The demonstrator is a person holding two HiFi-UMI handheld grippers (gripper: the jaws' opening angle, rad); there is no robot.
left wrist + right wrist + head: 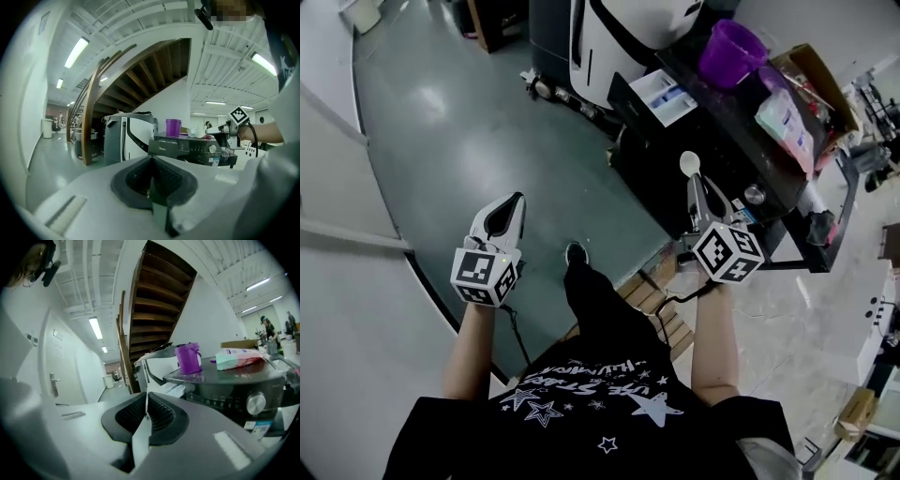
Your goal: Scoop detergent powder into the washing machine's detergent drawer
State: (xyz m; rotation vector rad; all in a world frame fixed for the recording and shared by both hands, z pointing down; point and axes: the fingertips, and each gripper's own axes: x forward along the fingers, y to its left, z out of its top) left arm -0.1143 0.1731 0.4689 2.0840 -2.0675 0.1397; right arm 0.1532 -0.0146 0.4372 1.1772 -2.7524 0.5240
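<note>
My right gripper (697, 184) is shut on the handle of a white scoop (690, 164), whose bowl pokes up past the fingertips near the dark washing machine (741, 141). In the right gripper view the handle (139, 437) is a thin white strip between the closed jaws. The machine's detergent drawer (662, 96) stands pulled out, white and blue inside. A detergent bag (786, 120) lies on top of the machine, beside a purple cup (729, 52). My left gripper (516, 202) hangs over the floor, shut with nothing in it, well left of the machine.
A white and dark appliance (619, 28) stands next to the washing machine. A cardboard box (814, 70) sits at the machine's far side. A wooden pallet (661, 314) lies by the person's foot (576, 253). A wooden staircase (154, 301) rises behind.
</note>
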